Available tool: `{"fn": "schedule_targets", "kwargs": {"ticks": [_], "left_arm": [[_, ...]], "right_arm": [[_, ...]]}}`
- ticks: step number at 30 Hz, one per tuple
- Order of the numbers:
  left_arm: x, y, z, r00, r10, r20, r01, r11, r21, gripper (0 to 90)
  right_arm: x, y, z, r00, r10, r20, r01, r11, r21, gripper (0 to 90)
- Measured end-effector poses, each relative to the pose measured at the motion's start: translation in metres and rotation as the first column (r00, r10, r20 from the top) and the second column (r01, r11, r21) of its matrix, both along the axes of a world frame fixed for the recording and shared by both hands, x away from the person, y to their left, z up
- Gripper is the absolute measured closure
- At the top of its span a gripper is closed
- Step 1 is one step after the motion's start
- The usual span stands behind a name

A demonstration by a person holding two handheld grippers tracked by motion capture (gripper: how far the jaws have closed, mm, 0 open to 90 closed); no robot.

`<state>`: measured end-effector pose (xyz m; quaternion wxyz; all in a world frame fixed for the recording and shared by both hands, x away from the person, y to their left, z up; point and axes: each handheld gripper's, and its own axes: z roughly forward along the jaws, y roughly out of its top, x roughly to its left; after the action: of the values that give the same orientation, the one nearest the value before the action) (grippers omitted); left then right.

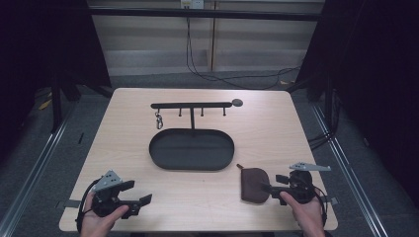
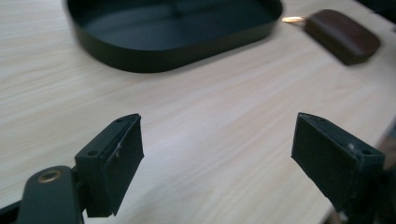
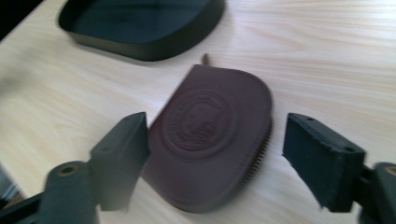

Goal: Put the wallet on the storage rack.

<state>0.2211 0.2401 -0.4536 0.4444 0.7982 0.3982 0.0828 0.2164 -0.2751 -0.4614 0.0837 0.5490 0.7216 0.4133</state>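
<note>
Right tongs (image 3: pixel 215 163) sit low over the near right of the worktop (image 1: pixel 276 128), jaws spread wide either side of the brown leather pouch (image 3: pixel 212 135), gripping nothing. The pouch lies flat, zip edge toward the right jaw, a small pull poking out at its far end, just short of the black oval tray (image 1: pixel 191 149). Left tongs (image 2: pixel 217 161) hang open and empty over bare wood at the near left, well apart from everything.

Here's the worry, to my eye: that pouch is flat and soft. If the jaws close at this height they may skate over the top or pinch only a fold of leather, and it sags or slips out on the lift. The left jaw sits right at the pouch's edge, so a clumsy close could shove it sideways.

Behind the tray stands a hook rack (image 1: pixel 191 105) with a clip (image 1: pixel 159 120) dangling; a swinging pouch could knock that thin post.
</note>
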Motion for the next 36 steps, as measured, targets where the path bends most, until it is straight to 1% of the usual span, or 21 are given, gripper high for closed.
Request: {"fn": "schedule_targets", "kwargs": {"ticks": [1,2,4,7,9,10,12,13,14,18,19,20,25,26,28,29,30,31,33,34,36], "left_arm": [[-0.001,-0.001,-0.001,1.0,0.002,0.009,-0.002,1.0,0.007,16.5],[-0.002,-0.001,-0.003,0.9999,-0.012,0.001,0.012,0.9999,0.002,16.0],[-0.002,0.0,-0.007,0.9993,-0.034,-0.014,0.034,0.9994,0.01,16.1],[-0.003,0.0,-0.009,0.9988,-0.043,-0.021,0.043,0.9991,0.003,16.1],[-0.003,0.0,-0.008,0.999,-0.039,-0.022,0.04,0.9992,0.001,16.1],[-0.003,-0.001,-0.009,0.9986,-0.045,-0.028,0.045,0.999,-0.001,16.1],[-0.003,-0.002,-0.01,0.9977,-0.056,-0.037,0.056,0.9983,0.012,16.3],[-0.003,-0.003,-0.011,0.997,-0.064,-0.043,0.065,0.9978,0.014,16.4],[-0.003,-0.003,-0.011,0.9967,-0.068,-0.045,0.069,0.9975,0.017,16.4],[-0.002,-0.004,-0.011,0.9961,-0.074,-0.047,0.076,0.9967,0.029,16.5],[-0.002,-0.004,-0.011,0.9963,-0.071,-0.048,0.072,0.997,0.029,16.5],[-0.001,-0.004,-0.012,0.9963,-0.071,-0.048,0.072,0.997,0.029,16.4],[-0.001,-0.005,-0.012,0.9952,-0.08,-0.057,0.083,0.9959,0.036,16.5],[-0.001,-0.005,-0.012,0.9946,-0.085,-0.061,0.087,0.9956,0.035,16.5],[-0.001,-0.006,-0.012,0.9949,-0.085,-0.055,0.088,0.995,0.049,16.8],[-0.002,-0.006,-0.011,0.9944,-0.088,-0.058,0.091,0.995,0.043,16.8],[-0.002,-0.006,-0.011,0.9941,-0.093,-0.057,0.095,0.9946,0.041,16.8],[-0.002,-0.006,-0.011,0.9946,-0.088,-0.054,0.091,0.9951,0.04,16.8],[0.0,-0.005,-0.011,0.9946,-0.086,-0.057,0.089,0.995,0.045,16.8],[0.0,-0.004,-0.011,0.9946,-0.084,-0.06,0.087,0.9952,0.044,16.8],[0.0,-0.004,-0.012,0.9949,-0.081,-0.06,0.084,0.9954,0.046,16.9]], "right_arm": [[0.002,0.0,0.001,0.9999,0.014,-0.003,-0.014,0.9998,0.01,23.5],[0.003,0.001,0.003,0.9998,0.018,-0.01,-0.018,0.9997,0.017,23.9],[0.006,0.002,0.007,0.9997,0.022,-0.004,-0.022,0.9998,0.0,24.9],[0.009,0.002,0.014,0.9995,0.031,-0.001,-0.031,0.9994,-0.019,27.7],[0.012,0.002,0.017,0.9993,0.035,-0.015,-0.035,0.9988,-0.034,29.6],[0.014,0.002,0.018,0.999,0.035,-0.026,-0.037,0.998,-0.051,30.0],[0.017,0.004,0.019,0.9978,0.048,-0.047,-0.05,0.9971,-0.057,32.4],[0.019,0.006,0.019,0.9966,0.051,-0.065,-0.055,0.9959,-0.071,32.4],[0.021,0.008,0.02,0.996,0.053,-0.072,-0.06,0.9928,-0.104,32.4],[0.031,0.016,0.022,0.9905,0.063,-0.122,-0.08,0.9872,-0.138,30.3],[0.034,0.017,0.023,0.9882,0.065,-0.138,-0.087,0.984,-0.155,29.4],[0.041,0.019,0.025,0.9828,0.072,-0.17,-0.101,0.9803,-0.169,24.2],[0.054,0.021,0.027,0.9696,0.085,-0.229,-0.129,0.9748,-0.182,18.8],[0.057,0.022,0.028,0.9642,0.091,-0.249,-0.141,0.9716,-0.19,17.7],[0.061,0.024,0.028,0.9602,0.085,-0.266,-0.142,0.9693,-0.201,17.9],[0.063,0.025,0.028,0.9574,0.088,-0.275,-0.149,0.9666,-0.209,17.8],[0.065,0.026,0.027,0.9532,0.099,-0.286,-0.167,0.9605,-0.223,17.9],[0.066,0.028,0.027,0.9505,0.095,-0.296,-0.166,0.9601,-0.225,17.9],[0.07,0.03,0.027,0.9462,0.1,-0.308,-0.18,0.9529,-0.244,17.9],[0.073,0.031,0.027,0.9427,0.097,-0.319,-0.181,0.9518,-0.247,17.8],[0.078,0.031,0.028,0.9403,0.093,-0.327,-0.182,0.9505,-0.252,17.3]]}}
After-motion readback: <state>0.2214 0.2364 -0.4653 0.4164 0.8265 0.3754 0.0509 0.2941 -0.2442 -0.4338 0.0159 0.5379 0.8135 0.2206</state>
